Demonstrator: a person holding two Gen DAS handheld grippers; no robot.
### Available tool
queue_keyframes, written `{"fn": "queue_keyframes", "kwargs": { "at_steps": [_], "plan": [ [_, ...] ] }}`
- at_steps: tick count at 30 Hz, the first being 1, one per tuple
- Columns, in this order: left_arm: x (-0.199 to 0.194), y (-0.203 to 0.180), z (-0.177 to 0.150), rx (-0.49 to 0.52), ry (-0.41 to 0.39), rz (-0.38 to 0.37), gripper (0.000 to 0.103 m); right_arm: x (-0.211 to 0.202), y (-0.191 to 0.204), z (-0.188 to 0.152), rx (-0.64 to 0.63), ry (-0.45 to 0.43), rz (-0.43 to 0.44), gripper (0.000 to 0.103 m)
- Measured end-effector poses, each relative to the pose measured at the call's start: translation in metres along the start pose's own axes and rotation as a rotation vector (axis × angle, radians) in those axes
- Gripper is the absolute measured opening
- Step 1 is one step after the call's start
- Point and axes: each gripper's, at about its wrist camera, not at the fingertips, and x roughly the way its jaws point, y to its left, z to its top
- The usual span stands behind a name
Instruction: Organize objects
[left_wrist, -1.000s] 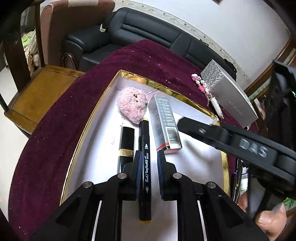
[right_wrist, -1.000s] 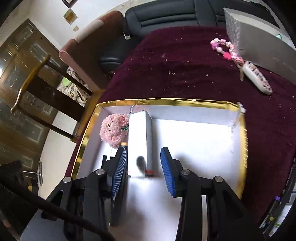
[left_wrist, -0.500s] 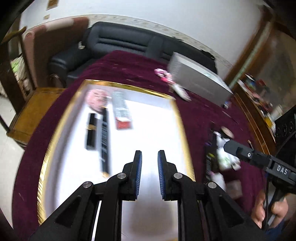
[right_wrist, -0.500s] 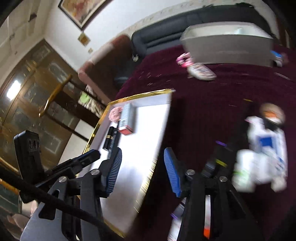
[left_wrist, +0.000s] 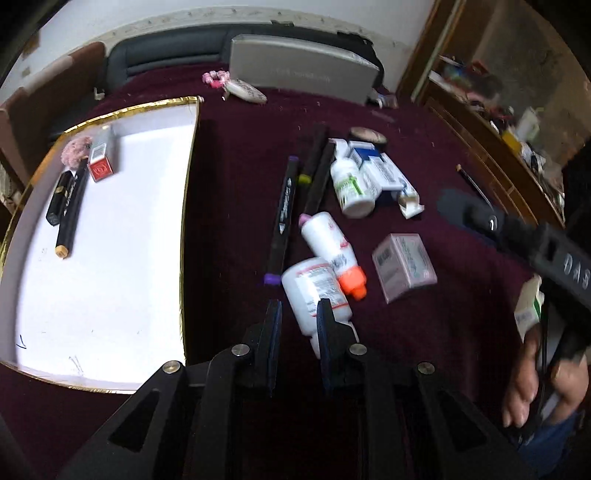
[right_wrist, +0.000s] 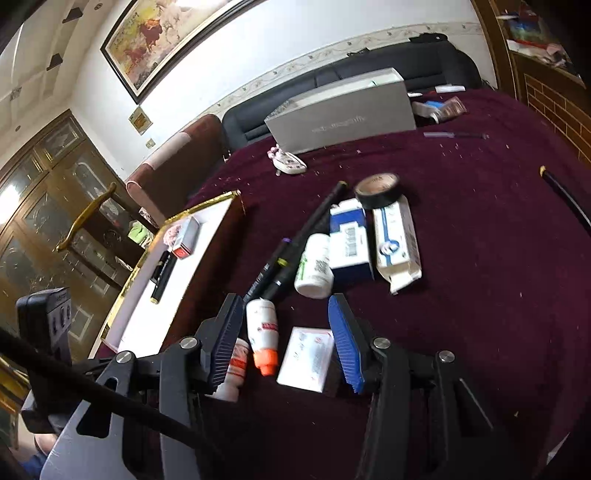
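A gold-rimmed white tray (left_wrist: 184, 206) holds a pink plush (left_wrist: 75, 149), a grey box with a red end (left_wrist: 100, 157), a lipstick (left_wrist: 57, 201) and a black marker (left_wrist: 72, 212). A pile lies on the maroon cloth to its right: markers (left_wrist: 282, 212), white bottles (left_wrist: 314, 291), an orange-capped bottle (left_wrist: 332, 245), a small pale box (left_wrist: 404, 266) and blue-white boxes (left_wrist: 380, 171). My left gripper (left_wrist: 297, 312) is open and empty over a white bottle. My right gripper (right_wrist: 286, 314) is open and empty above the orange-capped bottle (right_wrist: 262, 332) and the pale box (right_wrist: 306, 356).
A large grey box (right_wrist: 343, 114) and a pink beaded keychain (left_wrist: 236, 83) lie at the table's far side. A tape roll (right_wrist: 378, 188) tops the pile. A black sofa (right_wrist: 406, 59) and a wooden chair (right_wrist: 88, 218) stand beyond the table.
Both grippers have left the tray and swung right to the pile on the cloth. The marker and grey box stay behind in the tray.
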Motion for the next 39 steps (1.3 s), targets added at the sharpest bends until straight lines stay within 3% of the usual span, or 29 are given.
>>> {"fn": "queue_keyframes", "kwargs": {
  "at_steps": [8, 10, 15, 20, 29, 31, 34, 39],
  "plan": [
    [0.001, -0.006, 0.003, -0.034, 0.009, -0.004, 0.021, -0.002, -0.014, -0.008, 0.004, -0.001, 0.017, 0.047],
    [0.005, -0.010, 0.002, -0.019, 0.020, 0.003, 0.031, 0.001, -0.018, -0.008, 0.012, 0.003, 0.016, 0.050],
    [0.028, -0.014, -0.001, -0.016, 0.049, 0.006, 0.033, 0.006, -0.016, -0.012, 0.002, 0.025, 0.024, 0.050],
    [0.037, -0.016, -0.003, 0.025, -0.005, 0.044, 0.030, 0.012, -0.014, -0.015, -0.027, 0.045, -0.023, 0.050],
    [0.023, -0.018, -0.025, 0.091, -0.030, 0.099, 0.030, 0.036, 0.008, -0.034, -0.151, 0.127, -0.154, 0.049],
    [0.025, -0.017, -0.025, 0.089, -0.031, 0.103, 0.030, 0.042, 0.008, -0.038, -0.178, 0.147, -0.213, 0.031],
    [0.029, -0.022, -0.026, 0.125, -0.053, 0.138, 0.030, 0.040, 0.005, -0.038, -0.192, 0.143, -0.265, 0.031],
    [0.028, -0.025, -0.027, 0.145, -0.081, 0.136, 0.030, 0.027, 0.001, -0.031, -0.167, 0.078, -0.222, 0.031]
  ]
}}
